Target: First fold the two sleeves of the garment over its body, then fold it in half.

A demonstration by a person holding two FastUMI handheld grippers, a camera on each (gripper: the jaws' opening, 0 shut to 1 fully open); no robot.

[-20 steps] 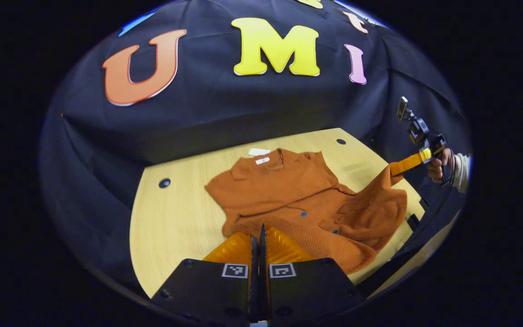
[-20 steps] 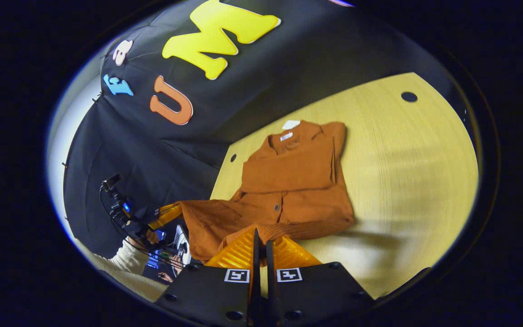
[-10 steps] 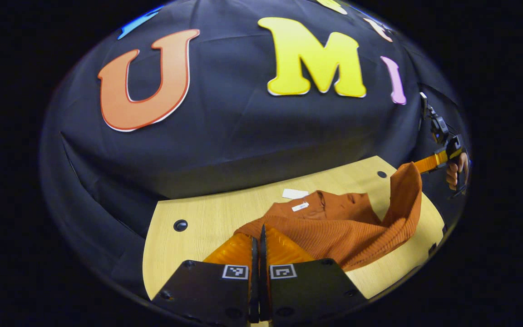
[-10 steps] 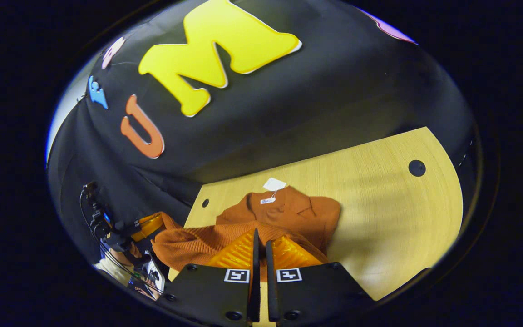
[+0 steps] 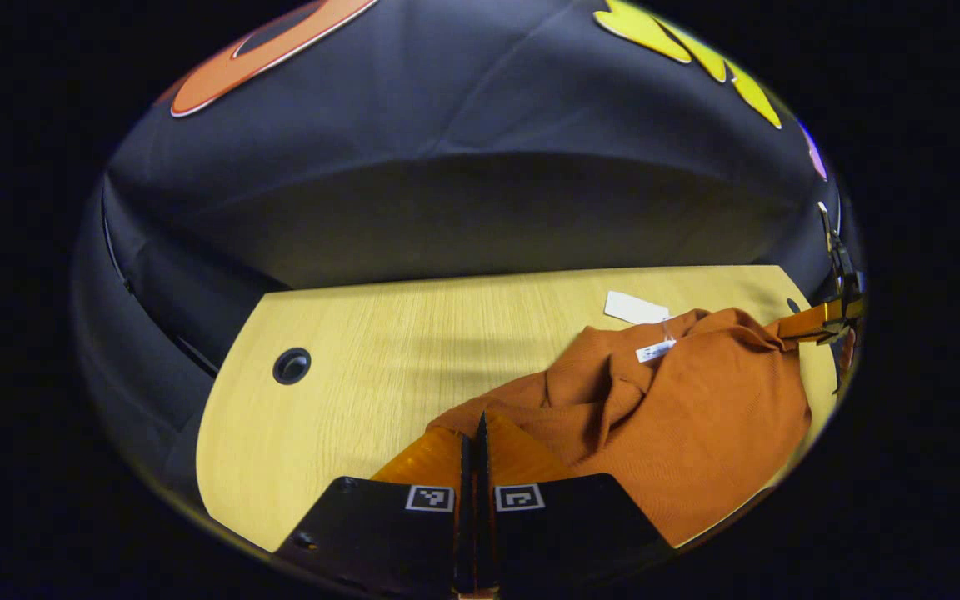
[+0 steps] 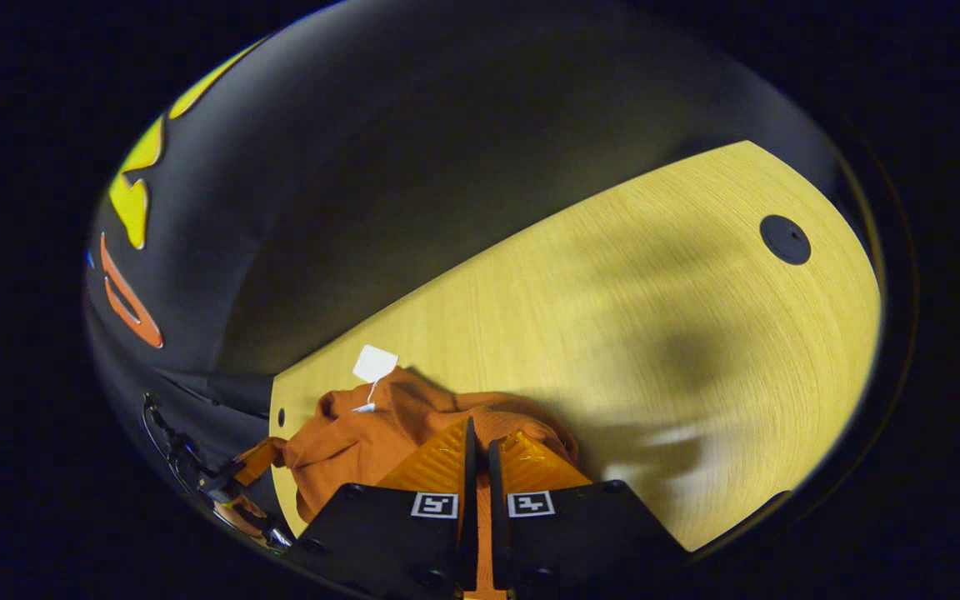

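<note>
My rust-orange knitted garment (image 5: 697, 417) lies bunched on the pale wooden worktop (image 5: 380, 367), doubled over itself. In the left gripper view its long axis runs across from my left gripper (image 5: 473, 437) to the right gripper (image 5: 813, 321) at the far right edge, the collar end with its white paper tag (image 5: 634, 307) pointing toward the booth wall. The right gripper view gives me the bare stretch of worktop (image 6: 630, 317) with a round black hole (image 6: 784, 239), the heap (image 6: 380, 429) low at the left, and the left gripper (image 6: 247, 462) beyond it. Both pairs of fingers are pressed together on knit: the left fingers (image 5: 505, 454) pinch the near hem edge, the right fingers (image 6: 438, 462) pinch a fold of cloth.
</note>
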